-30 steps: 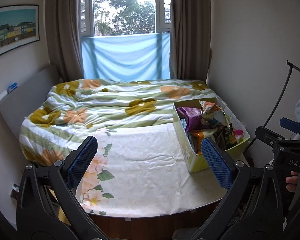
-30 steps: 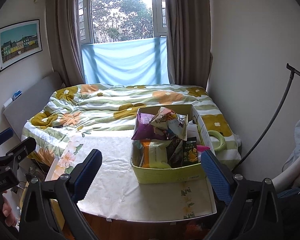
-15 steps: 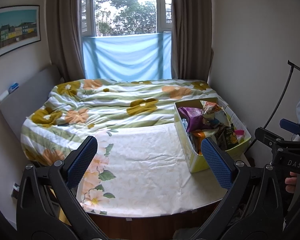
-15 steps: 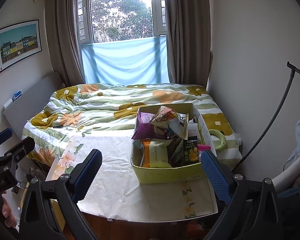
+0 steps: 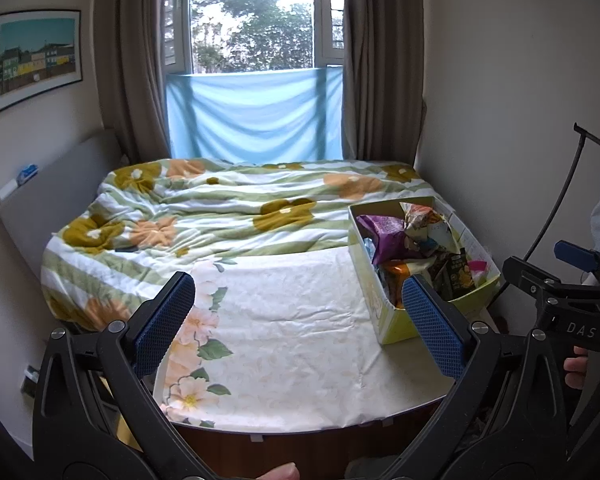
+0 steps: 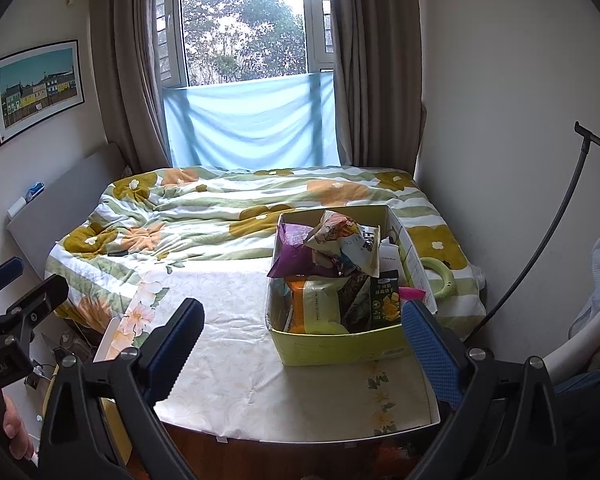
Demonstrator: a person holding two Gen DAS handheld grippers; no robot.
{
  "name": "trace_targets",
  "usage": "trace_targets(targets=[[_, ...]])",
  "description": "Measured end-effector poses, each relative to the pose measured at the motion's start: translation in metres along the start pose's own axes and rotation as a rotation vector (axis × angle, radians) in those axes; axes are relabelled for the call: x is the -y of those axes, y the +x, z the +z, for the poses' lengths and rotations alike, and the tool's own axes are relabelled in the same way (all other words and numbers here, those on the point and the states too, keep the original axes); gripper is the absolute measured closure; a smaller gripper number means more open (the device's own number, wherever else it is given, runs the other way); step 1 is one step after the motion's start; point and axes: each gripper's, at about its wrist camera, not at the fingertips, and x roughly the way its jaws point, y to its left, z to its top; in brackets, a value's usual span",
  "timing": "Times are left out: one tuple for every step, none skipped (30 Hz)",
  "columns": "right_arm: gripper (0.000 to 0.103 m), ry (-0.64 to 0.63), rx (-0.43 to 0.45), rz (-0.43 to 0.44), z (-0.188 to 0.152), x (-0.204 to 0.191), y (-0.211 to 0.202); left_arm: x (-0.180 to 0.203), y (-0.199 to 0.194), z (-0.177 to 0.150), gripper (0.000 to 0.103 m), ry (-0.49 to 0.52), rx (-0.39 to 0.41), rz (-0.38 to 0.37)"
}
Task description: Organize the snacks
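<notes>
A yellow-green cardboard box [image 6: 340, 346] [image 5: 392, 322] stands on a white floral cloth [image 6: 236, 344] at the foot of the bed, filled with snack bags. A purple bag [image 6: 296, 252] [image 5: 384, 236] and a crumpled pale bag [image 6: 348, 240] top the pile; a light green pouch [image 6: 322, 304] and a dark pouch [image 6: 386, 300] lean at the front. My right gripper [image 6: 300, 320] is open, held back from the box's near wall. My left gripper [image 5: 298, 300] is open over the cloth, left of the box. Nothing is between either pair of fingers.
A flowered green-and-white duvet [image 5: 204, 216] covers the bed up to the window. A green ring [image 6: 438, 276] lies on the bed right of the box. A grey headboard [image 5: 56, 184] runs along the left wall; a black curved stand [image 6: 540, 248] rises at the right.
Both views have drifted very slightly; the box and snacks have not moved and both grippers remain open.
</notes>
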Motion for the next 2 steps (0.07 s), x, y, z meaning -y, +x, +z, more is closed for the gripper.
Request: trace_targets(targets=[[0.005,0.002,-0.001,0.001,-0.0009,-0.0013,0.0009,-0.0003,-0.0004,-0.0006,0.001,-0.001,0.004,-0.001],[0.005,0.003,-0.003,0.002,-0.0019,-0.0028,0.0014,0.0001,-0.0009,-0.0008,0.001,-0.001,0.005,-0.001]])
